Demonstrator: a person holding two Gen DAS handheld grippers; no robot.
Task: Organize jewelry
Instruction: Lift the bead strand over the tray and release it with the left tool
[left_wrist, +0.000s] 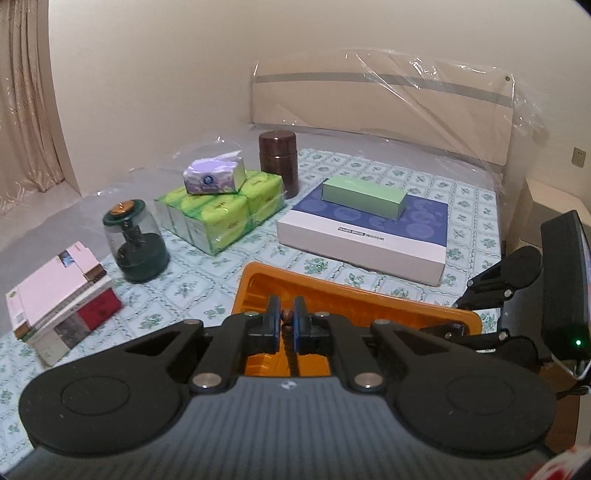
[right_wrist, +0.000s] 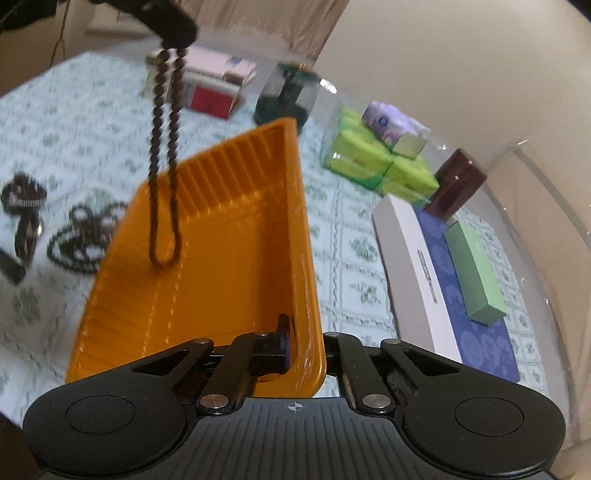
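My left gripper (left_wrist: 287, 317) is shut on a dark brown bead necklace (left_wrist: 287, 334), which hangs down as a long loop over the orange tray (right_wrist: 162, 206) in the right wrist view. My right gripper (right_wrist: 295, 343) is shut on the near right wall of the orange plastic tray (right_wrist: 236, 236) and holds it tilted above the bed. The tray also shows under the left gripper (left_wrist: 354, 295). Two more dark bead pieces lie on the sheet left of the tray: a bracelet bundle (right_wrist: 24, 199) and a coiled bead necklace (right_wrist: 81, 236).
On the flowered sheet stand a white and blue box (left_wrist: 365, 236) with a green carton (left_wrist: 364, 197) on it, a brown jar (left_wrist: 279, 162), green tissue packs (left_wrist: 221, 214), a dark green glass jar (left_wrist: 135, 242) and stacked boxes (left_wrist: 59, 299). The headboard (left_wrist: 380, 103) is behind.
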